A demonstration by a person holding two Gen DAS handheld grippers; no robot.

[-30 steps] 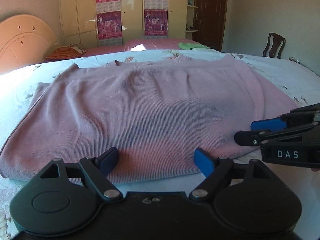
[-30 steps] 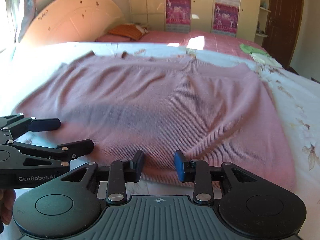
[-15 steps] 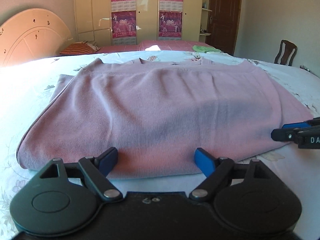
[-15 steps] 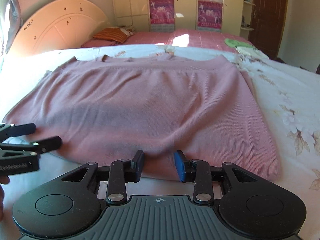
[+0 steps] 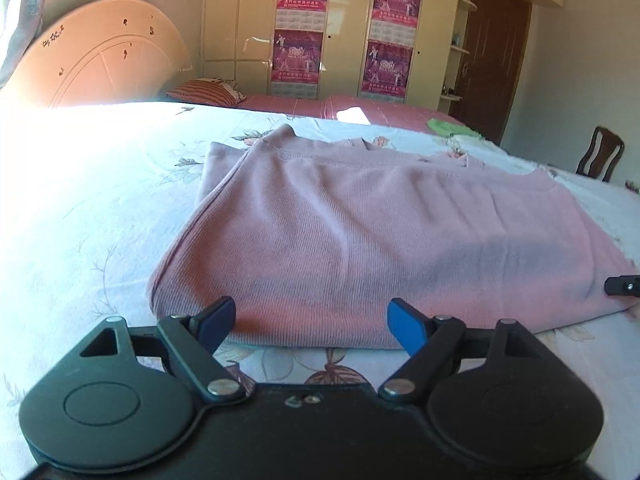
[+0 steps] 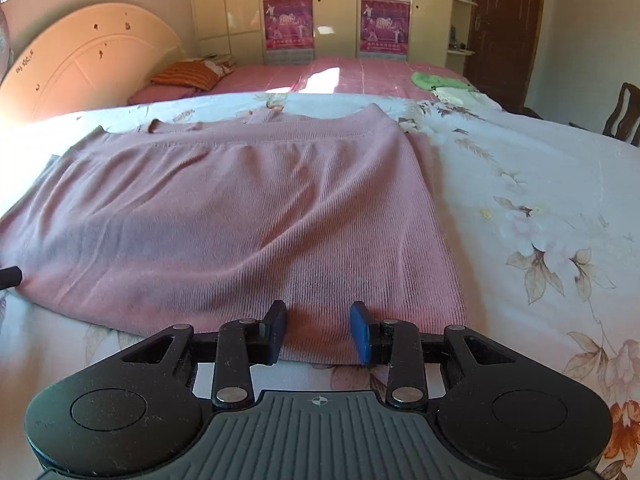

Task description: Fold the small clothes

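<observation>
A pink ribbed knit garment [image 5: 360,232] lies folded flat on the white floral bedsheet [image 5: 88,208]; it also shows in the right wrist view [image 6: 224,216]. My left gripper [image 5: 310,322] is open and empty at the garment's near edge, towards its left corner. My right gripper [image 6: 318,330] is open and empty at the near edge, towards the garment's right corner [image 6: 448,320]. A tip of the right gripper shows at the right edge of the left wrist view [image 5: 624,286]. A tip of the left gripper shows at the left edge of the right wrist view [image 6: 10,274].
A second bed with a pink cover [image 6: 340,76], a striped pillow [image 6: 188,74] and green clothes [image 6: 436,80] stands behind. A wooden chair [image 5: 600,154] stands at the right. A cream headboard [image 5: 100,56] leans at the left. Wardrobes with posters [image 5: 304,28] line the back wall.
Both grippers have spread apart along the garment's near edge: the left one to the left, the right one to the right. Each now sees only the other's tip. Both stay open.
</observation>
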